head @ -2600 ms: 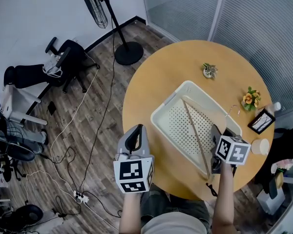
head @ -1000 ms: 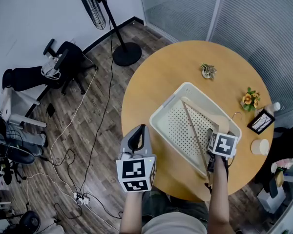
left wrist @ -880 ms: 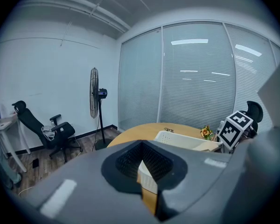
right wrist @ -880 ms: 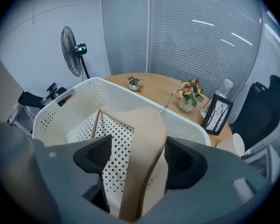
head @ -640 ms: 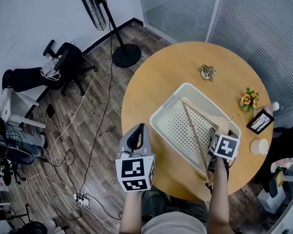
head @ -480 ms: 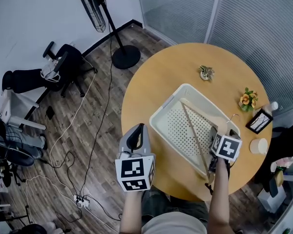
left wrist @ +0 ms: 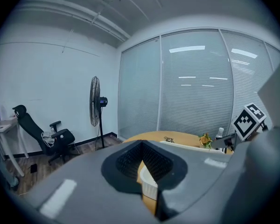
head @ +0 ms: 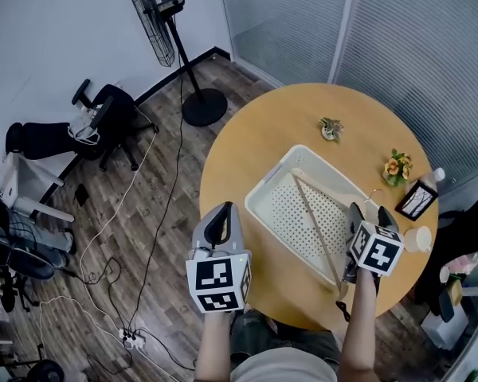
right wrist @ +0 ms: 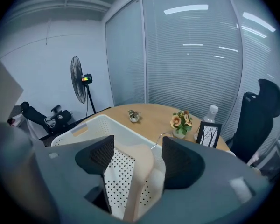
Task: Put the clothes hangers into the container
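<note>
Your right gripper (head: 369,213) stands released, jaws just narrowing on nothing, over the hanger (head: 315,225) lying in the container (head: 272,173) beneath it; left gripper (head: 219,223) clenched empty, well aside; hanger judged light, stiff, smooth wood: grip its shoulder.

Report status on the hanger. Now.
Left gripper shut, empty. Right gripper open above hanger, fingers just narrowed, gripping nothing. Hanger lies in container, hook over rim. Nothing blocking.
</note>
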Tool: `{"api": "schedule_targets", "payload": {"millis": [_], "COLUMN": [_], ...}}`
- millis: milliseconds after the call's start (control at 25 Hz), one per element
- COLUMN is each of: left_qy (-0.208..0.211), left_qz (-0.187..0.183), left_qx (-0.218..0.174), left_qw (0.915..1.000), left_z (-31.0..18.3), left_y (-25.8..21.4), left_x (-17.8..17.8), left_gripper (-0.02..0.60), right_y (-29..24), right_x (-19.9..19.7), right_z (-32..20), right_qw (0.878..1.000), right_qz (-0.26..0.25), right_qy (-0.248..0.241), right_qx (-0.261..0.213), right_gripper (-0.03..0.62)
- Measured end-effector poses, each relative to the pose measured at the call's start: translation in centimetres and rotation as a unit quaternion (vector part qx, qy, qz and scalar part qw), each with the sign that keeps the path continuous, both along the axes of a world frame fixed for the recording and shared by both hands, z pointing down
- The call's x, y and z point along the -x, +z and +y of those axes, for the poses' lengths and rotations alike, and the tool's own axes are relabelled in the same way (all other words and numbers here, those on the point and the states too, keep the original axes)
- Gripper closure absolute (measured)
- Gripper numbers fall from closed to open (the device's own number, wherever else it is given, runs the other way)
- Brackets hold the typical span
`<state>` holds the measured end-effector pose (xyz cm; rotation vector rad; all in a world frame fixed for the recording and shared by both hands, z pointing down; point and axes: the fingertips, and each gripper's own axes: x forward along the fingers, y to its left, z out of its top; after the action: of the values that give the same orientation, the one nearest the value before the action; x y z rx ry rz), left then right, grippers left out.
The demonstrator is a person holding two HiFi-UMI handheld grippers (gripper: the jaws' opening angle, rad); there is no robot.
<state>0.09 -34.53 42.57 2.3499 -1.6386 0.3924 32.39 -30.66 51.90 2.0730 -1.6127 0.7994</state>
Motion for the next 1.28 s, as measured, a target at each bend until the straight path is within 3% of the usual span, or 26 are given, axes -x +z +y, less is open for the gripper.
{"api": "schedule_targets", "payload": {"millis": [320,560,1280], "left_qy": [0.001,0.013,0.025], "left_qz": [0.009,0.016,0.034], "left_qx": [-0.029,-0.052,-0.118], "left_qw": [0.9995,0.9984,0.9921], "left_z": [0.5,0.6,1.5], "left_y": [-2.6,-4.5,-10.2], "left_x": [0.9,0.9,1.7], "left_gripper": [0.581,0.581,0.581], "right_y": [-6.4,-11.2,-19.4], "right_x": [0.9,1.7,4.9], "right_z": [0.9,1.7,3.8], "right_qw": [0.994,0.983,0.949], "right_qz": [0.003,0.010,0.021], "right_qy": [-0.004,-0.009,-0.031], "right_qx": [-0.107,-0.184,-0.313], "right_gripper": [0.301,0.363,0.538]}}
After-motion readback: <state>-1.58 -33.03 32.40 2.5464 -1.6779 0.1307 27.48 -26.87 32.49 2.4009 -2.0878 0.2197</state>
